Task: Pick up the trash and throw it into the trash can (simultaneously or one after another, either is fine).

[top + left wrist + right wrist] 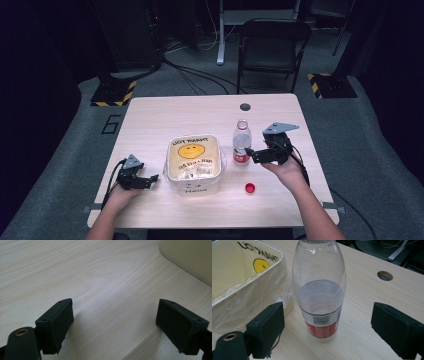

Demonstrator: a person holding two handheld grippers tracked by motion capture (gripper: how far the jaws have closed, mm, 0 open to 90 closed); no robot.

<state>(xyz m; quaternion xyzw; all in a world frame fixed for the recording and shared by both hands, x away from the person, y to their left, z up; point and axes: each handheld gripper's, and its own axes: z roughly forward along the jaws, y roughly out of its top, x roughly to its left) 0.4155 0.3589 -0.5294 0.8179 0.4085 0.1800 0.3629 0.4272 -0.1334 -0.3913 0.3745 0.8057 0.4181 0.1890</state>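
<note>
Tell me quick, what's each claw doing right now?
Left gripper: open, empty, just above the table.
Right gripper: open, fingers either side of the bottle, not touching it.

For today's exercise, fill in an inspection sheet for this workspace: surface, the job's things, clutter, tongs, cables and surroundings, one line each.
Surface: pale wooden table with a round cable hole.
Job's things: clear bottle upright, uncapped, red label; red cap lying apart, nearer the person; bin lined with a smiley-face bag beside the bottle.
Clutter: nothing seen.
Tongs: left tongs open, low over bare wood; right tongs open, bottle in front of the jaws, pads not touching it.
Cables: one trails from each tongs; more run across the floor.
Surroundings: dark folding chair behind the table, striped floor plates.
</note>
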